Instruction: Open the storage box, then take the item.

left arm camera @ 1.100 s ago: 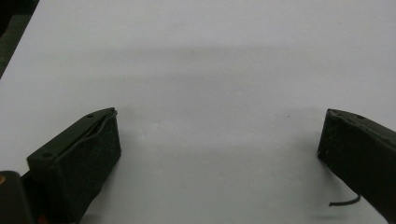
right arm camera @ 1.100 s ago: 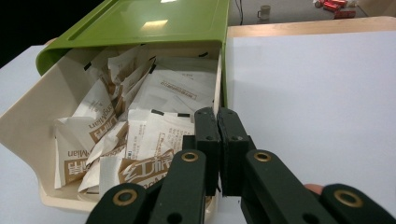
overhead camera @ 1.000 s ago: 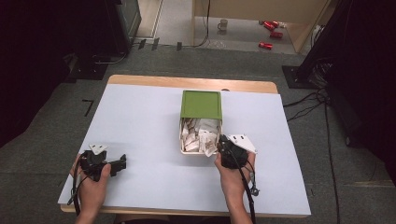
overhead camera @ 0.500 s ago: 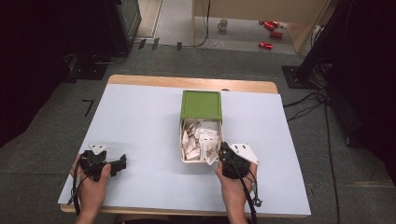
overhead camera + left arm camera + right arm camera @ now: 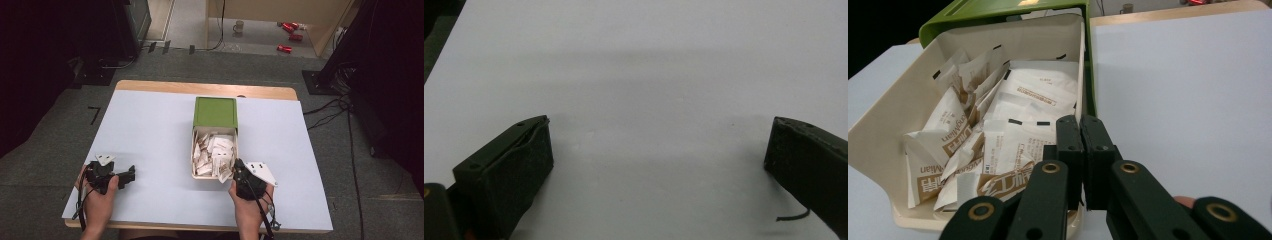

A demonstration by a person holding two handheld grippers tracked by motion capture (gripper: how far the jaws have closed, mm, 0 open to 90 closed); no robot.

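Cream-coloured and half pulled from its green sleeve [image 5: 215, 111], the drawer box [image 5: 194, 161] sat at the centre of the high view, packed with white paper sachets [image 5: 212, 152] printed in brown. The right gripper [image 5: 236, 167] rested at the box's near right corner, lower centre of the frame, its jaws pressed together; in the right gripper view the jaws met just over the drawer's near rim [image 5: 903, 217], and whether a sachet edge was pinched between them could not be told, though one sachet [image 5: 225, 172] hung over that corner beside the tips in the high view. The left gripper [image 5: 131, 175] lay at the lower left of the high view, well apart from the box, its jaws spread wide over the bare white tabletop [image 5: 649, 75] and gripping nothing. No sachet lay on the table outside the drawer, so the work of drawing packets from the box appeared to be at an early stage: the drawer stood open and full, a first pick seemed under way at its corner, and lifting the packet clear and setting it down remained.
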